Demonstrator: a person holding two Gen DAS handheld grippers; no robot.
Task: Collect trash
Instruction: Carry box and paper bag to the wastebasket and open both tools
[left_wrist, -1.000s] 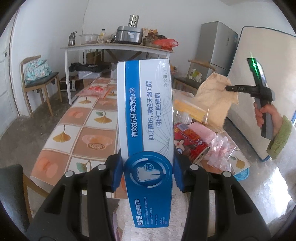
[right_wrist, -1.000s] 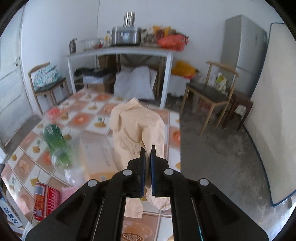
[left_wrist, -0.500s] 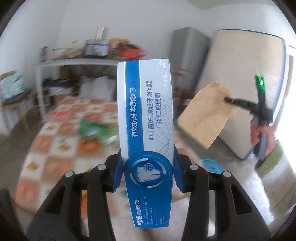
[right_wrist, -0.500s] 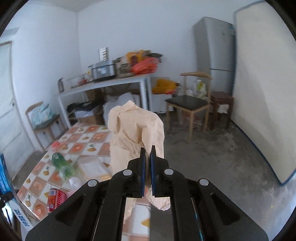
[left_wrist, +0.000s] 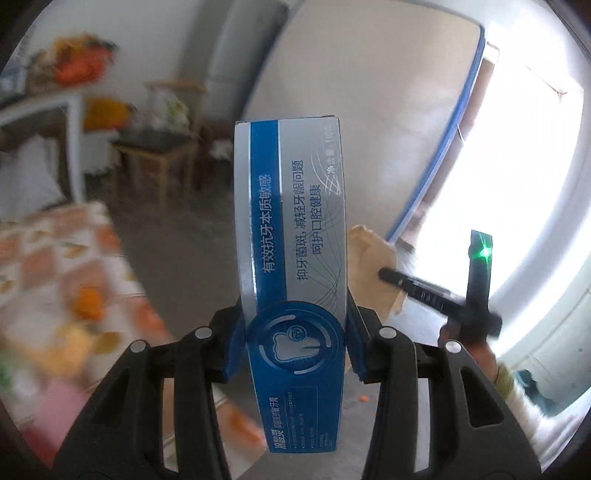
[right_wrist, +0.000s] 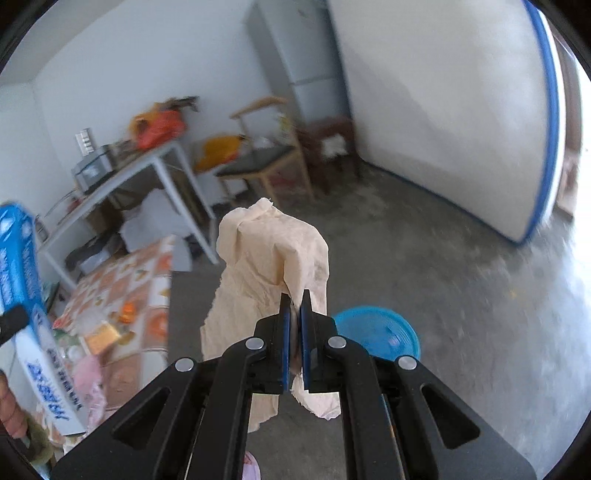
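Protruding beyond left hand-held gripper (left_wrist: 295, 339) (pads clamping): toothpaste box (left_wrist: 295, 206)

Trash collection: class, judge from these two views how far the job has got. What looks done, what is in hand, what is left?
Done: two pieces are picked up. In hand: the left gripper clamps a toothpaste box; the right gripper is shut on crumpled paper, above the floor near a blue bin. Left: neither piece is dropped in yet, and wrappers lie on the tiled table.

A blue basin (right_wrist: 376, 338) sits on the grey concrete floor (right_wrist: 461, 295), lower centre; litter covers the patterned mat (right_wrist: 122, 291) at left.
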